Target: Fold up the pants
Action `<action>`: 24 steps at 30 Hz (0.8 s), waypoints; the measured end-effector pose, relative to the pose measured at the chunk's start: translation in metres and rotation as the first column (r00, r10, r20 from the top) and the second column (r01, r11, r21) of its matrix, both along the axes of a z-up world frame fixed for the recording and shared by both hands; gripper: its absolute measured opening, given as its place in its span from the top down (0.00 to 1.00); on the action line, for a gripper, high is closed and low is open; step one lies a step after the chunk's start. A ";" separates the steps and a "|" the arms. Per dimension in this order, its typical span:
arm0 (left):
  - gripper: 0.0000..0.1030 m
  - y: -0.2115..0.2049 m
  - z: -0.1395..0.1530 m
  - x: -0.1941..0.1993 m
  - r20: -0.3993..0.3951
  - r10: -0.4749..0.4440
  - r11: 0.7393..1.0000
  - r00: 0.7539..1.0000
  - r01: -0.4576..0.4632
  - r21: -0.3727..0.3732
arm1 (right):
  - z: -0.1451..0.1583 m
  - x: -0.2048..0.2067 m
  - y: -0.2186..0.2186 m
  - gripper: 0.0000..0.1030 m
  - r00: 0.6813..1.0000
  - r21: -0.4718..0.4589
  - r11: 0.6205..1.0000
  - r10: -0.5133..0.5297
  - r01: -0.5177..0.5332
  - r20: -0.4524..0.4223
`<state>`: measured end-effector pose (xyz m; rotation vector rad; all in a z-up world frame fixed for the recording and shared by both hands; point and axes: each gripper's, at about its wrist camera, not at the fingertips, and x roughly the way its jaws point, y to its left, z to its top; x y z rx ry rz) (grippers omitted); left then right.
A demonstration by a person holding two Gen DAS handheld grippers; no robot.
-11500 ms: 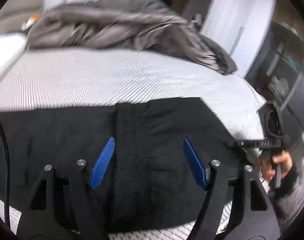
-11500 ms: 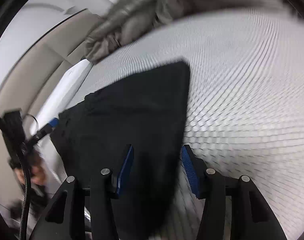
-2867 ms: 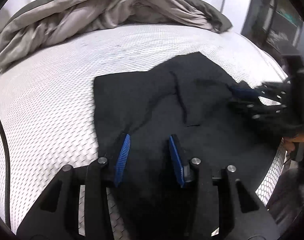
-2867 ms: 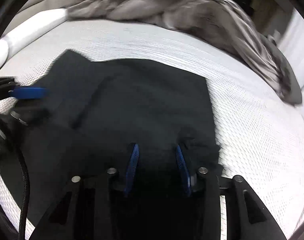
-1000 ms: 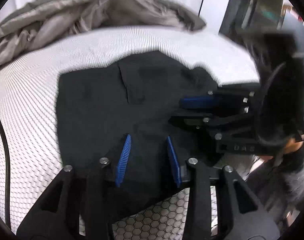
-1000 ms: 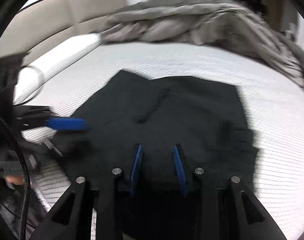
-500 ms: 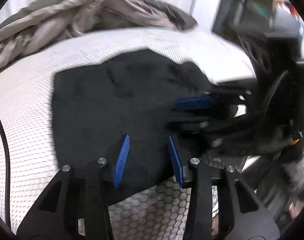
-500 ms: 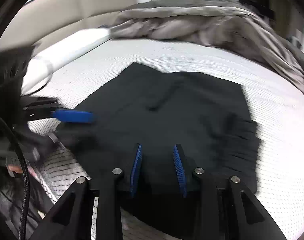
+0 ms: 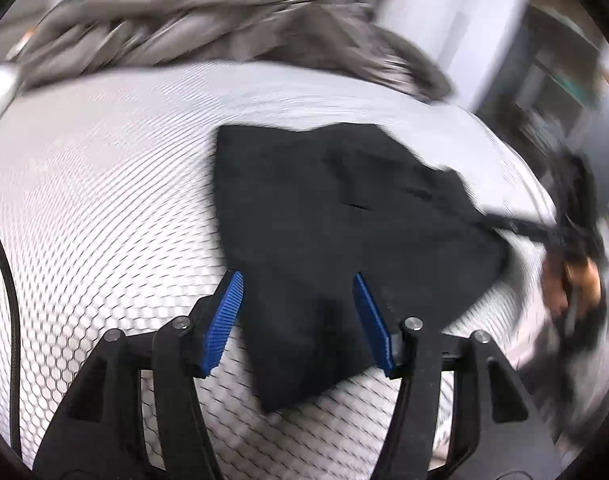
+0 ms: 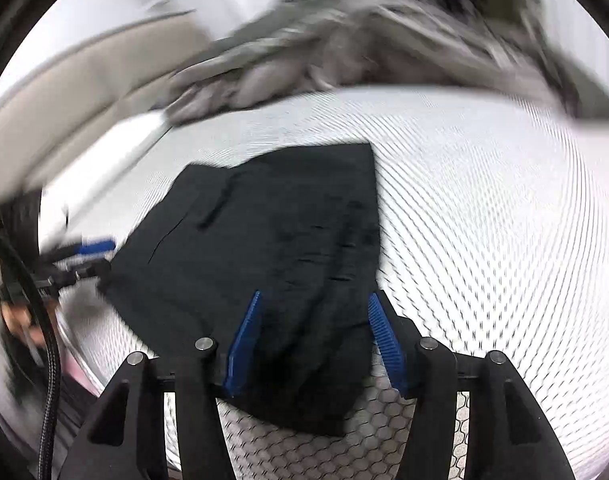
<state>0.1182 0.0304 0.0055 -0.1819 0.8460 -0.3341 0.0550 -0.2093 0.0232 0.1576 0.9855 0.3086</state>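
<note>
1. The bed (image 9: 104,168) fills both views, its white cover printed with a honeycomb mesh. We see wide bare cover to the left of the pants in the left view and to their right in the right view, so there is open room to slide or turn the bundle.
2. A grey blanket (image 10: 344,52) lies heaped along the far side, well apart from the pants; we judge it no obstacle.
3. The pants (image 9: 344,216) are black and lie in a compact, uneven bundle near the bed's near edge, with one corner reaching toward that edge.
4. We judge the cloth soft, light and limp: it will sag and slip out of shape unless taken by two corners or a thick folded edge.
5. Our left gripper (image 9: 300,316) has its jaws spread wide with nothing between them, poised over the near corner of the pants.
6. Our right gripper (image 10: 316,340) is likewise spread wide and empty, over the near folded edge.
7. Both views are blurred, so we cannot tell whether the fingertips touch the cloth.
</note>
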 end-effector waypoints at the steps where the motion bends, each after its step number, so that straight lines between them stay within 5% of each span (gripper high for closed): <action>1: 0.47 0.005 -0.005 0.005 -0.028 0.035 0.999 0.999 -0.036 -0.019 | -0.007 0.005 -0.008 0.45 0.999 0.054 0.998 -0.026 0.028 -0.041; 5: 0.54 0.014 -0.021 0.018 -0.114 0.045 0.991 0.992 -0.059 -0.120 | -0.024 0.028 -0.020 0.46 0.991 0.161 0.983 -0.067 0.085 -0.113; 12: 0.54 0.009 -0.016 0.012 -0.080 0.031 0.998 0.996 -0.036 -0.058 | -0.006 0.025 -0.010 0.46 0.997 0.053 0.996 -0.073 0.074 -0.016; 17: 0.53 -0.002 -0.015 0.016 -0.078 0.030 0.999 0.997 -0.033 -0.041 | -0.009 0.034 -0.008 0.46 0.999 0.122 0.992 -0.022 0.028 -0.048; 20: 0.53 -0.005 -0.013 0.015 -0.074 0.029 0.999 0.997 -0.031 -0.029 | -0.013 0.037 -0.012 0.46 0.995 0.220 0.974 -0.039 0.058 -0.092; 24: 0.53 -0.007 -0.012 0.014 -0.070 0.027 0.999 0.997 -0.029 -0.021 | 0.004 0.032 -0.025 0.46 0.999 0.412 0.911 0.000 0.016 -0.039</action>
